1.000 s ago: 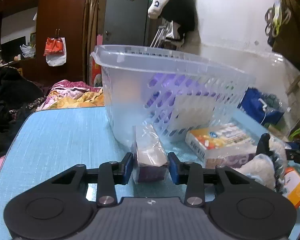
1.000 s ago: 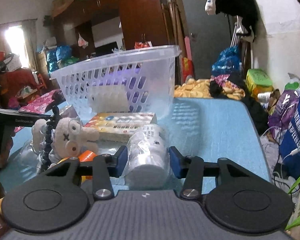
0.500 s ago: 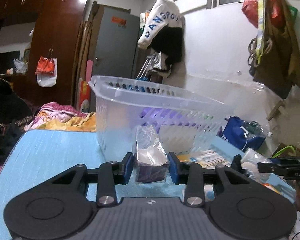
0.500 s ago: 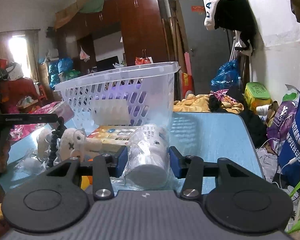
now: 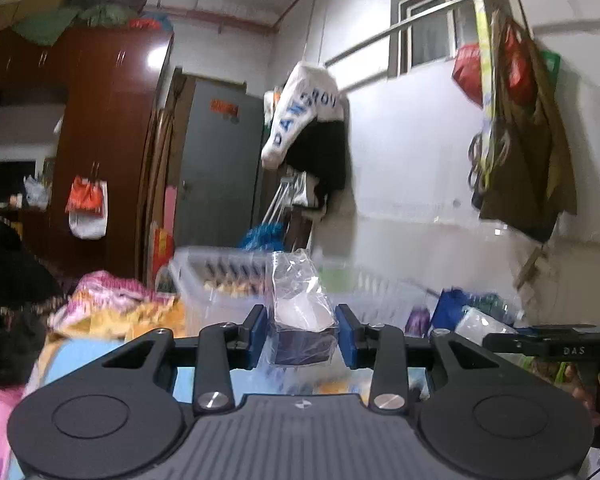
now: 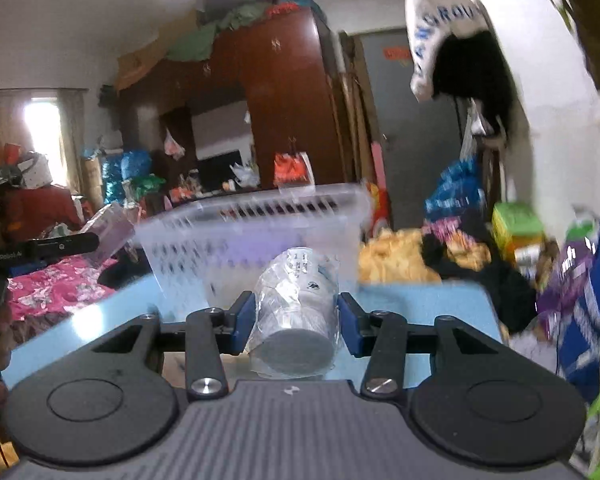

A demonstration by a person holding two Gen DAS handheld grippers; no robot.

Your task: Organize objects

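Note:
My left gripper (image 5: 302, 330) is shut on a small purple box in a clear plastic bag (image 5: 303, 334), held up in front of the clear slotted basket (image 5: 220, 280). My right gripper (image 6: 296, 320) is shut on a grey-white cylinder wrapped in clear plastic (image 6: 296, 320), also lifted, with the same basket (image 6: 260, 236) just beyond it on the blue table (image 6: 420, 308). In the left wrist view the other gripper (image 5: 552, 346) shows at the right edge. In the right wrist view the left gripper's black frame (image 6: 40, 248) and its bagged box (image 6: 112, 228) show at the left.
The basket's rim (image 6: 320, 196) stands at about the height of the held items. A heap of bedding (image 5: 112, 308) lies past the table's far left edge. Bags and clutter (image 6: 560, 264) crowd the floor on the right. A hand (image 5: 580, 388) grips the other tool.
Both grippers have risen and tilted upward with their objects still held. The basket has dropped lower in both views, and the boxes and plush toy on the table are out of view.

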